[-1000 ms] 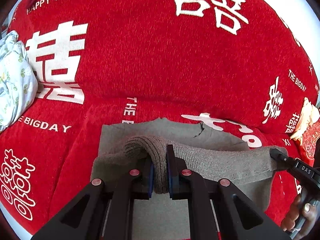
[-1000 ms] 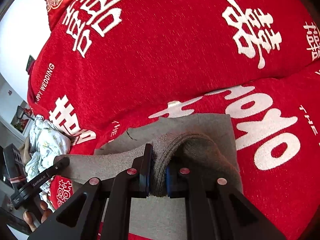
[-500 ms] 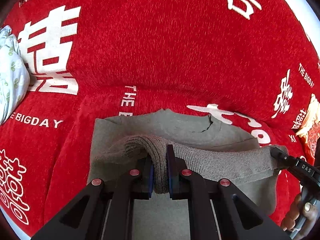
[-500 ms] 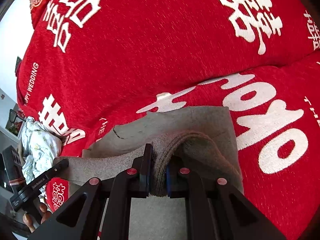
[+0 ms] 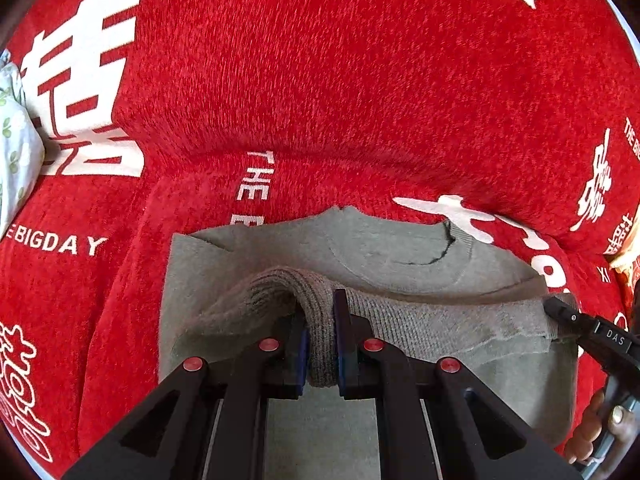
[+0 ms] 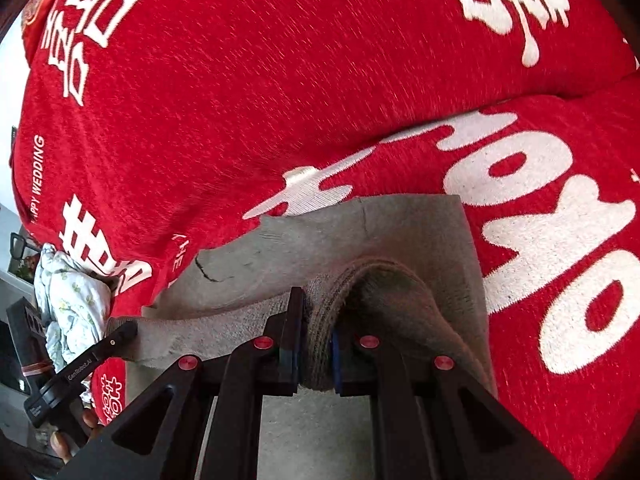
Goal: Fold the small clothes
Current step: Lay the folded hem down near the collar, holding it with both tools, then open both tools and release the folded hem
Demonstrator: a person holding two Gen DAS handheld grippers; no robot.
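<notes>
Garment: a small grey-brown knit sweater (image 5: 400,256) lies on a red sofa cover, its neckline toward the backrest, its ribbed hem lifted off the lower layer and stretched in a band between two grippers.
Hem: the ribbed edge (image 5: 440,328) runs taut from one gripper to the other, raised above the flat body of the sweater.
Left gripper: the left gripper (image 5: 320,344) has its jaws closed on a bunched fold of the ribbed hem at the sweater's left side; the knit bulges up and over between the two black fingers.
Right gripper: the right gripper (image 6: 316,344) is likewise clamped on a fold of the hem at the opposite side, cloth pinched between its blue-edged pads.
Cross view: the right gripper's tip (image 5: 560,312) shows at the right edge of the left wrist view, biting the hem's far corner; the left gripper's tip (image 6: 120,332) shows at the left of the right wrist view, on the other corner.
Hands: fingers of a hand (image 5: 592,420) wrap the right gripper's handle; fingertips of the other hand (image 6: 68,436) show low beside the left gripper's handle.
Surface: the red sofa cover (image 5: 320,80) carries white Chinese characters and the words "THE BIGDAY" and "HAPPY WEDDING".
Nearby: a pale floral-print cloth (image 6: 72,312) sits bunched at the sofa's left end, well apart from the sweater.
</notes>
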